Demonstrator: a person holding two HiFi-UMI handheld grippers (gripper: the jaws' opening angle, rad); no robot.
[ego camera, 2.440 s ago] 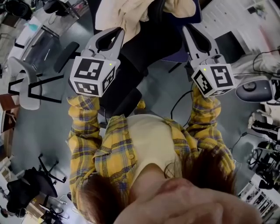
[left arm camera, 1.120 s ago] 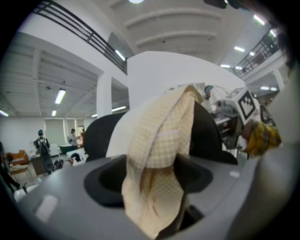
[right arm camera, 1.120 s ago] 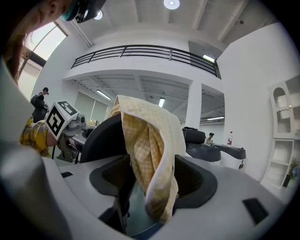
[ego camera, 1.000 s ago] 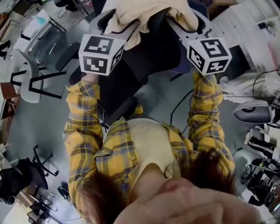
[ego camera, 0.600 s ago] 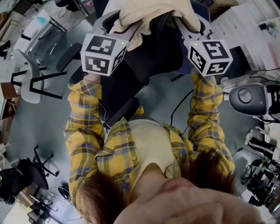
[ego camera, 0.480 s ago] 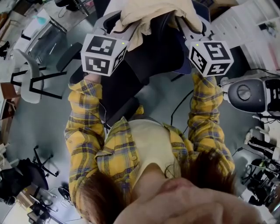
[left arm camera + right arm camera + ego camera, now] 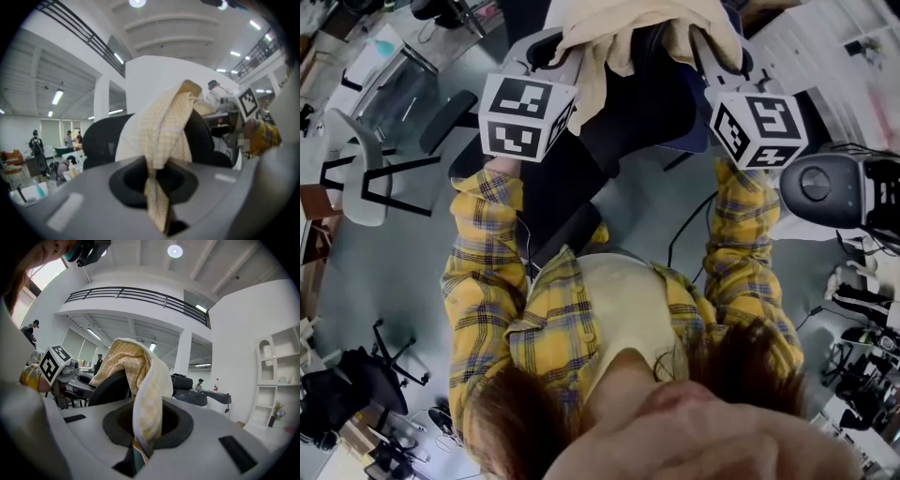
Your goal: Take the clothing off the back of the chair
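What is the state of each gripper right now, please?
Left gripper: just closed, shut on the yellow garment.
Right gripper: just closed, shut on the same yellow garment.

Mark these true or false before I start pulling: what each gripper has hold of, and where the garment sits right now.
1. The left gripper is shut on the garment. True. Its jaws have just been closing and now pinch a fold of the cloth.
2. The right gripper is open and empty. False. Its jaws have also just been closing, and they are shut on another fold of the same garment.
3. The garment is a pale yellow checked cloth. True.
4. The garment is clear of the chair back. False. It hangs draped over the top of the black chair back, between the two grippers.
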